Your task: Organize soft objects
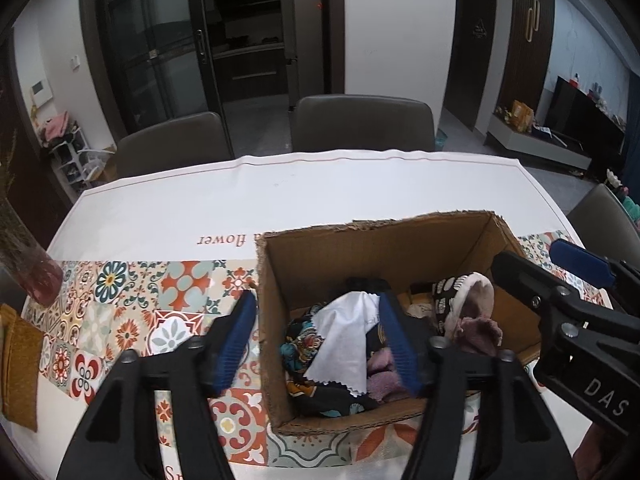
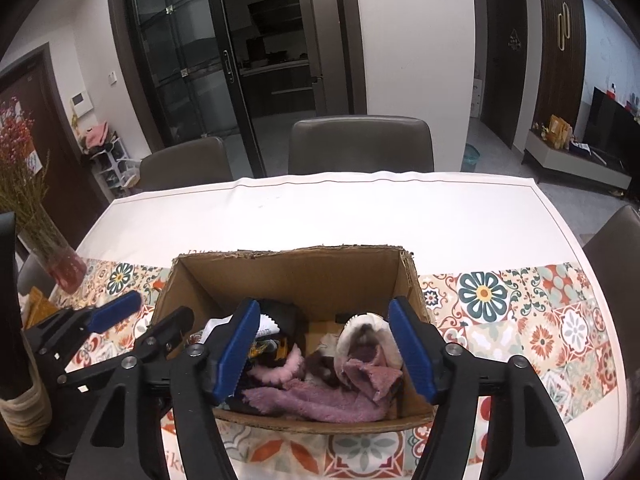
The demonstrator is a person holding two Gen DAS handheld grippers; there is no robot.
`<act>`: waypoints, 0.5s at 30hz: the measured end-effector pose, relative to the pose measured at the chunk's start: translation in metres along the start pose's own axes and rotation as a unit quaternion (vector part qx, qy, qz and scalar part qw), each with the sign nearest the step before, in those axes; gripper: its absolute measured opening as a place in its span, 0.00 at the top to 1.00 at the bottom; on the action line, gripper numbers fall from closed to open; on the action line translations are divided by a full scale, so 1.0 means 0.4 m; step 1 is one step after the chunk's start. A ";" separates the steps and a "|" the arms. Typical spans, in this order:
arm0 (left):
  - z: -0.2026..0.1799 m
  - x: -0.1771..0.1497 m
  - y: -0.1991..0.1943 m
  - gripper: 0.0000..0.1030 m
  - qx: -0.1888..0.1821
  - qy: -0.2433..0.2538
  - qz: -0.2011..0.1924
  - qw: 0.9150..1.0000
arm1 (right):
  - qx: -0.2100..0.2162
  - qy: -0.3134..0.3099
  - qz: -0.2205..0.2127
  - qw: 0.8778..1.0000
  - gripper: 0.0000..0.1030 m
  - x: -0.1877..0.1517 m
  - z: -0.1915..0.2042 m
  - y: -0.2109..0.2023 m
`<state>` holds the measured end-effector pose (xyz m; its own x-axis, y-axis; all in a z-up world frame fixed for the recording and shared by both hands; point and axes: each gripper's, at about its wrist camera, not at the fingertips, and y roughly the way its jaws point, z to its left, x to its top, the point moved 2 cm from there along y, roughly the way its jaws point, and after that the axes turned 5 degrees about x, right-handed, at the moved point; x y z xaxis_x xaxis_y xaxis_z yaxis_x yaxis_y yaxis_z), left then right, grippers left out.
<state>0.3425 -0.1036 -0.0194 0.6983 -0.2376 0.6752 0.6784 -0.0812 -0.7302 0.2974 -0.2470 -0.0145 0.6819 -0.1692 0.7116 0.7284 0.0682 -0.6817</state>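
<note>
An open cardboard box [image 1: 360,244] [image 2: 288,272] stands on the table. It holds a white cloth [image 1: 344,344], a dark patterned cloth [image 1: 304,344], a purple fleece cloth [image 2: 316,396] and a fuzzy slipper [image 2: 368,340] [image 1: 464,304]. My left gripper [image 1: 320,344] is open and empty, straddling the box's left wall. My right gripper [image 2: 324,352] is open and empty above the box's contents. Each gripper also shows in the other's view, the right gripper [image 1: 552,272] at the box's right and the left gripper [image 2: 148,316] at its left.
The table has a white cloth with a patterned tile band [image 1: 120,304]. A vase with dried flowers [image 2: 60,264] stands at the left edge, with a mustard cloth [image 1: 20,364] beside it. Chairs [image 2: 360,144] stand at the far and right sides.
</note>
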 end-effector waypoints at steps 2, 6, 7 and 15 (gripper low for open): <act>0.005 0.002 -0.007 0.29 0.002 -0.003 -0.004 1.000 | -0.001 0.000 0.001 1.000 0.31 -0.001 -0.002 -0.001; 0.007 0.005 -0.017 0.19 0.017 -0.003 -0.006 1.000 | 0.000 0.002 -0.002 1.000 0.29 0.000 -0.001 -0.012; 0.009 0.005 -0.020 0.19 0.019 -0.004 -0.007 1.000 | 0.001 0.002 -0.003 1.000 0.28 0.001 -0.002 -0.014; 0.012 0.005 -0.052 0.14 0.015 -0.010 -0.012 1.000 | -0.002 0.005 -0.013 1.000 0.25 0.002 0.002 -0.049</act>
<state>0.3308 -0.0976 -0.0024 0.6853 -0.2165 0.6954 0.7019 -0.0585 -0.7099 0.2836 -0.2476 -0.0004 0.6621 -0.1797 0.7276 0.7456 0.0596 -0.6637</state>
